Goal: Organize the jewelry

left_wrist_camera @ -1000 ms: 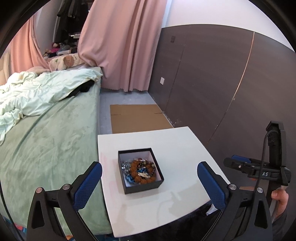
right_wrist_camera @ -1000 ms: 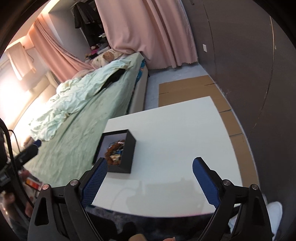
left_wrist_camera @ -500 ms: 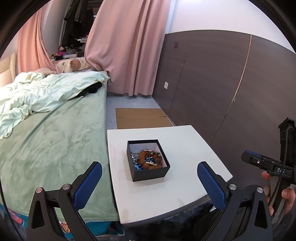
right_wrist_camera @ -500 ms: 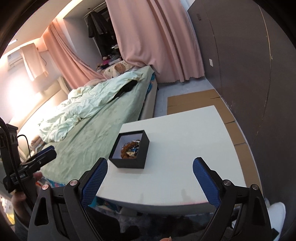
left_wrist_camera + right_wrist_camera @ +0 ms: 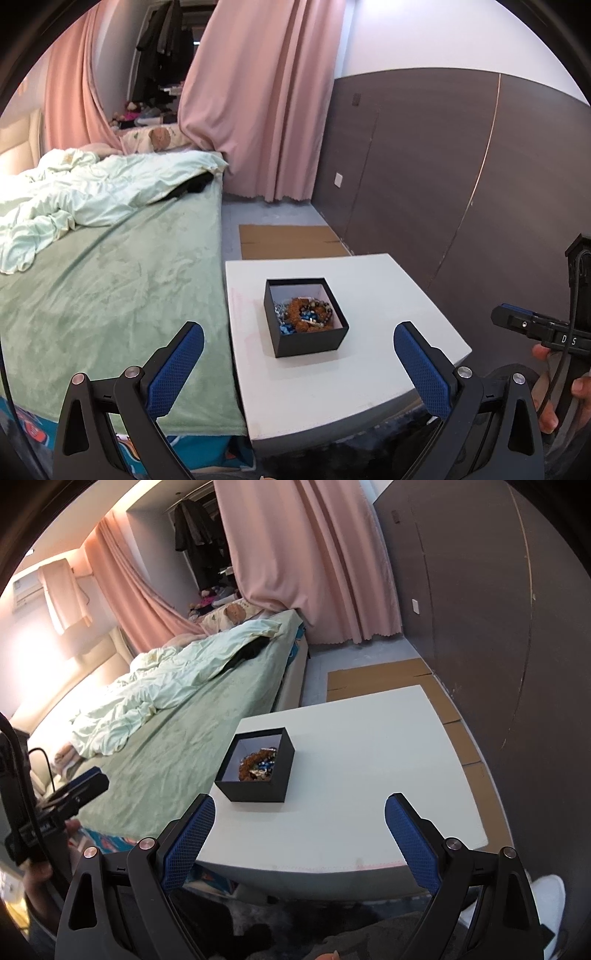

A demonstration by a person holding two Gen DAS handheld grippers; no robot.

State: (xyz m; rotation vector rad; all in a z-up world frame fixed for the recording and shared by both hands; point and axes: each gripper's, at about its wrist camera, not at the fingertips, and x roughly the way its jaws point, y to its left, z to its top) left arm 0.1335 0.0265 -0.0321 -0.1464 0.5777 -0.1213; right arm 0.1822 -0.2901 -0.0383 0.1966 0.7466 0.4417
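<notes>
A small black box (image 5: 306, 338) stands open on the white table (image 5: 373, 288), left of its middle. Inside it lies a heap of jewelry (image 5: 308, 315): brown bead bracelets, blue pieces and a silvery chain. In the right wrist view the same box (image 5: 258, 788) shows the jewelry (image 5: 258, 766) over its near wall. My left gripper (image 5: 297, 352) is open, held back from the table's near edge with nothing between its blue pads. My right gripper (image 5: 299, 827) is open too, empty, above the table's near edge and right of the box.
A bed with a green cover (image 5: 110, 280) and a rumpled pale duvet (image 5: 92, 195) runs along the table's left side. A dark panelled wall (image 5: 443, 177) is close on the right. Flat cardboard (image 5: 291, 242) lies on the floor beyond the table. Pink curtains (image 5: 258, 110) hang behind.
Both grippers have pulled back and up from the table, so the box looks smaller and farther. Both stay open and empty; the box has not moved.
</notes>
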